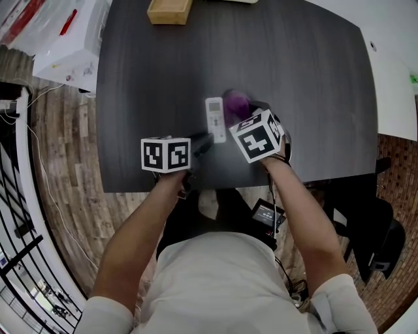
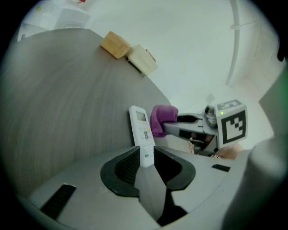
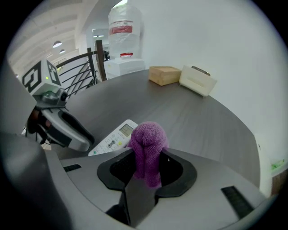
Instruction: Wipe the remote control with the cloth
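While left gripper (image 2: 146,158) pinches remote (image 2: 141,128), cloth (image 2: 161,119) beside

place: office-like room | cues: water dispenser (image 3: 122,40), dark table (image 1: 294,85), railing (image 3: 76,67), wood floor (image 1: 62,150)

Wood block (image 1: 169,11) & cream box (image 2: 142,59) at table's (image 1: 313,98) far edge.
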### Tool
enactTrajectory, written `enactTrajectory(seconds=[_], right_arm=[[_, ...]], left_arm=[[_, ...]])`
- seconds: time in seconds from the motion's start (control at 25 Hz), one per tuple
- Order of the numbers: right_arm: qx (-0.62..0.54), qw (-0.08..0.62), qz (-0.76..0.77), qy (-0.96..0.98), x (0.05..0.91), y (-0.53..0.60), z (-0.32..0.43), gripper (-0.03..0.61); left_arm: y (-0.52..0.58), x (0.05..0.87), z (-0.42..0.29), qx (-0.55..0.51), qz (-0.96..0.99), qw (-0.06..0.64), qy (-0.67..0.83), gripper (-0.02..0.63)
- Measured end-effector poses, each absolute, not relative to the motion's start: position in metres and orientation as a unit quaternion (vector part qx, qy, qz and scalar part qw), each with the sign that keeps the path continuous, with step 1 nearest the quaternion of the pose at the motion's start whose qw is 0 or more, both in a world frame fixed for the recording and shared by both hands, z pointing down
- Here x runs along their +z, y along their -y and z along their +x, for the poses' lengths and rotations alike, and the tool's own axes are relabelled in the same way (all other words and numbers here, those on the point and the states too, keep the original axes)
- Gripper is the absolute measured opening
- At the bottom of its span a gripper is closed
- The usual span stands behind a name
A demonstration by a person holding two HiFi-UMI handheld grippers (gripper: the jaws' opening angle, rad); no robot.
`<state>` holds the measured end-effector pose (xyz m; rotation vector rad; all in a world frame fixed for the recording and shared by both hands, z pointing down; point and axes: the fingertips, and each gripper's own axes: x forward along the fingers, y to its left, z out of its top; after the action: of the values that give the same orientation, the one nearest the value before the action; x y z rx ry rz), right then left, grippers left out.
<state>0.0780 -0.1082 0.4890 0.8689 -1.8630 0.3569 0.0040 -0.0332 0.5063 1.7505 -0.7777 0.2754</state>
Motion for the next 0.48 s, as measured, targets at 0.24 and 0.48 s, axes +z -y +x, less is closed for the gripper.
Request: enactTrajectory(seconds=[0.24, 0.48], right_arm=[[0.121, 0.495, 0.312, 0.802, 0.475, 0.078, 0.054, 0.132], [0.055, 0.532, 0.236, 0.812, 0.485, 0.059, 0.031, 0.132]], left_arm=[[0.107, 0.493, -0.033, 0.156, 0.776, 0.477, 0.383, 0.058], [0.129, 0.514, -0.012, 0.235, 0.786, 0.440, 0.364, 0.046]])
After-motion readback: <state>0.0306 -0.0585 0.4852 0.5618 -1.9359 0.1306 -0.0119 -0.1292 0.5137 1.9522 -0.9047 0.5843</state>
